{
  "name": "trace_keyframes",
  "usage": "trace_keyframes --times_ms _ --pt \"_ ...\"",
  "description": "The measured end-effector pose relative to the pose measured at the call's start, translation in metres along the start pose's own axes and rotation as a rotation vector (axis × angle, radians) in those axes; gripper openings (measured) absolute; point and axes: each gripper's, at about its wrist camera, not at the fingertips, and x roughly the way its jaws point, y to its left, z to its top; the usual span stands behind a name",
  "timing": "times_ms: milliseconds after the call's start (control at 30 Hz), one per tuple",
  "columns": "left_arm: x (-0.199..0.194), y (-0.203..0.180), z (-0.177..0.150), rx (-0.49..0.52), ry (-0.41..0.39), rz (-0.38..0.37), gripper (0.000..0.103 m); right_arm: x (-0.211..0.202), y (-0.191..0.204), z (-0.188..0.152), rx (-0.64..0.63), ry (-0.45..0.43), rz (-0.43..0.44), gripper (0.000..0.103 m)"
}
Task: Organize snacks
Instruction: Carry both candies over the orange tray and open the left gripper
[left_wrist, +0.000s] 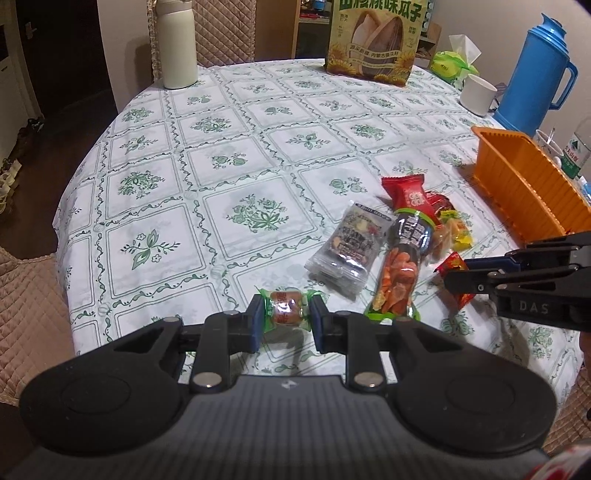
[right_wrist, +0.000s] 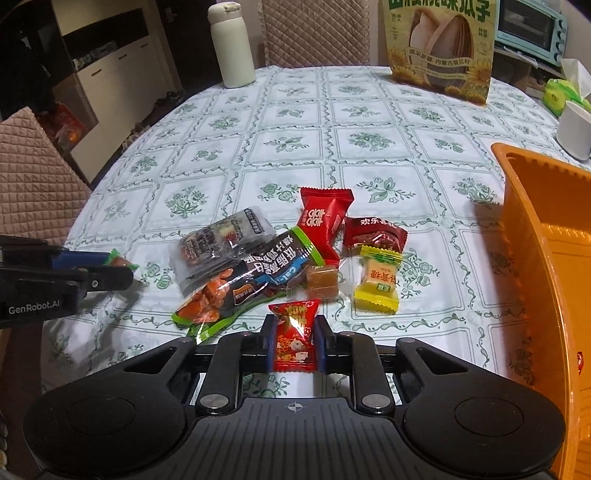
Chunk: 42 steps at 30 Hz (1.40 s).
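My left gripper (left_wrist: 287, 317) is shut on a green-wrapped brown candy (left_wrist: 286, 312), held just above the tablecloth, left of the snack pile. It also shows in the right wrist view (right_wrist: 110, 267). My right gripper (right_wrist: 294, 341) is shut on a small red packet (right_wrist: 294, 338) near the pile's front; it also shows in the left wrist view (left_wrist: 458, 273). The pile holds a grey nut packet (right_wrist: 218, 245), a long dark packet of orange snacks (right_wrist: 243, 286), a red packet (right_wrist: 323, 218), a dark red packet (right_wrist: 373, 232) and a yellow packet (right_wrist: 376, 284). The orange basket (right_wrist: 535, 236) stands to the right.
A large sunflower-seed bag (right_wrist: 439, 48) stands at the table's far side, a white bottle (right_wrist: 231, 44) at far left. A white cup (left_wrist: 478, 94), blue thermos (left_wrist: 535, 74), tissue pack (left_wrist: 454, 62) and water bottle (left_wrist: 576, 147) stand behind the basket. Quilted chairs surround the table.
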Motion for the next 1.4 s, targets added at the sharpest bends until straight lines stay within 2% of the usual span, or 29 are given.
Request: trace_keyframes --times_ms 333,567,767,1100,1400 --pt "-0.030 -0.034 0.005 0.035 -0.037 -0.036 0.023 -0.046 -0.013 -0.006 0.078 -0.051 0.036 0.021" --pt "-0.056 -0.087 0.009 0.030 -0.083 -0.070 0.023 -0.092 -0.039 -0.014 0.084 -0.088 0.071 0.021" --pt "-0.067 -0.145 0.016 0.058 -0.115 -0.122 0.023 -0.132 -0.074 -0.028 0.093 -0.121 0.064 0.021" --pt "-0.053 -0.245 0.030 0.126 -0.137 -0.226 0.023 -0.183 -0.161 -0.053 0.170 -0.165 -0.023 0.021" --pt "-0.017 -0.307 0.043 0.173 -0.107 -0.253 0.023 -0.197 -0.225 -0.062 0.217 -0.176 -0.068 0.021"
